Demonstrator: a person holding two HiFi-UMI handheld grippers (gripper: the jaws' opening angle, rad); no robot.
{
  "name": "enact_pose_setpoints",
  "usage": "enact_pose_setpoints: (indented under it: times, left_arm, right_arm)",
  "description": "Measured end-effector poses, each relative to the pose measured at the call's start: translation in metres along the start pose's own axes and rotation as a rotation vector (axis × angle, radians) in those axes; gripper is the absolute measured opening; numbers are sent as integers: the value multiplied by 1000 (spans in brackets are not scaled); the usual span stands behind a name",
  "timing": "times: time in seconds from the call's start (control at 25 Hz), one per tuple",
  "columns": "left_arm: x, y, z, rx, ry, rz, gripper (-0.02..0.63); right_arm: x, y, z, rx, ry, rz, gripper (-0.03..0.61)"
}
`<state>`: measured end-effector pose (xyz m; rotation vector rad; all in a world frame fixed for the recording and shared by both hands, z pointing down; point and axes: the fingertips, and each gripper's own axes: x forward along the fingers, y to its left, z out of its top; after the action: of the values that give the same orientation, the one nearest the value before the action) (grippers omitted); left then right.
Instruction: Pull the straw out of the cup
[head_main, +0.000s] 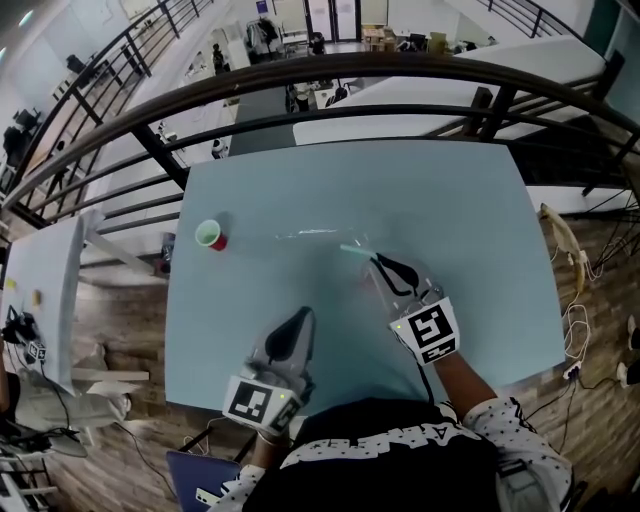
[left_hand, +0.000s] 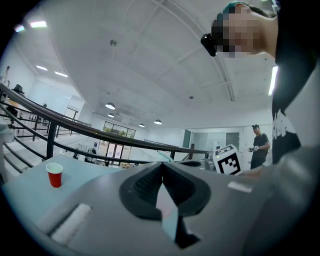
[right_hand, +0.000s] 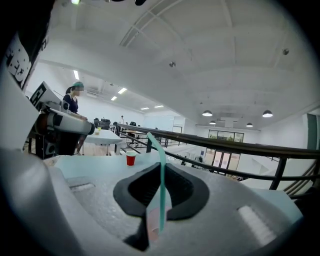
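The straw (head_main: 353, 250) was out of the cup (head_main: 211, 236) and pinched in the right gripper (head_main: 381, 263). In the right gripper view its dark jaws were pressed against the straw (right_hand: 161, 185) from both sides, low on its length. The teal straw ran lengthwise along the jaws, out past their tips. Its upper part bent over to the left in that view. From the head view the free end stuck out of the jaw tips toward the far left, over the pale blue table (head_main: 460, 210), with the straw's long axis slanting from near right to far left.

The red cup stood upright on the far-left part of the table, mouth up, well apart from the straw and from both grippers. It showed small in the right gripper view (right_hand: 130, 158), left of the straw's tip, and at the left of the left gripper view (left_hand: 55, 174).

The left gripper (head_main: 303, 316) hung over the near part of the table, left of the right one. Its jaws (left_hand: 162, 167) were pressed together with nothing between them.

A dark railing (head_main: 300, 75) curved past the table's far edge.
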<state>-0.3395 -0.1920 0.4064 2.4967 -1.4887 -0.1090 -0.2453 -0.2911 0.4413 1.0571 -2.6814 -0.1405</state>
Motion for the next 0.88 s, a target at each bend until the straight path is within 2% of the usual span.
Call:
enact_pose_setpoints:
  times: [0.4, 0.56, 0.88]
  left_arm:
    - [-2, -3, -5, 40, -12, -26, -11]
    - [-1, -11, -1, 12, 0, -31, -11]
    - [-11, -11, -1, 21, -3, -37, -11]
  right_arm:
    - [-23, -3, 16, 25, -59, -33, 25]
    - [-31, -4, 20, 35, -77, -41, 25]
    - [-39, 2, 25, 36, -90, -62, 25]
